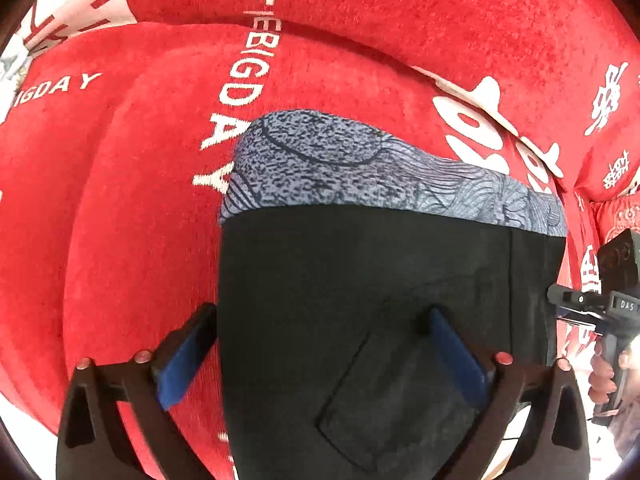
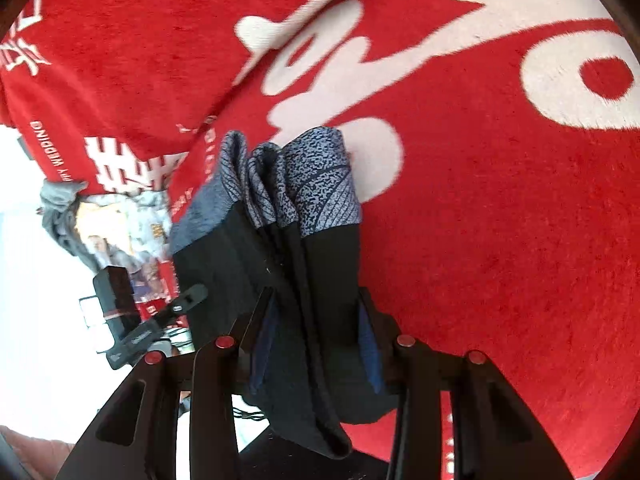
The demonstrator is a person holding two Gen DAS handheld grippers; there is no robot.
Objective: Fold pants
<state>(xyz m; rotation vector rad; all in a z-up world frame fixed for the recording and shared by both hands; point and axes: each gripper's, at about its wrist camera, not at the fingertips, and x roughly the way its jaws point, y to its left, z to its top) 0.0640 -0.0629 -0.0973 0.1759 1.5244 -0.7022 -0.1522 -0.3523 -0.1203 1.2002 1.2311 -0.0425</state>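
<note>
The black pants (image 1: 380, 300) have a blue-grey patterned band (image 1: 360, 168) and lie folded on a red cover (image 1: 140, 200). My left gripper (image 1: 320, 320) is open, one blue pad (image 1: 184, 360) off the cloth's left edge and the other on the black cloth near a back pocket (image 1: 392, 400). In the right wrist view the pants (image 2: 304, 320) hang bunched in several layers between the fingers of my right gripper (image 2: 316, 312), with the patterned band (image 2: 312, 184) at the far end. The right gripper is closed on this bundle. It also shows at the right edge of the left view (image 1: 600, 308).
The red plush cover (image 2: 500, 220) with white lettering drapes over a sofa seat and backrest (image 1: 400, 20). A heap of grey clothes and printed cloth (image 2: 100, 220) lies at the left of the right view. The left gripper's body (image 2: 132, 320) shows there too.
</note>
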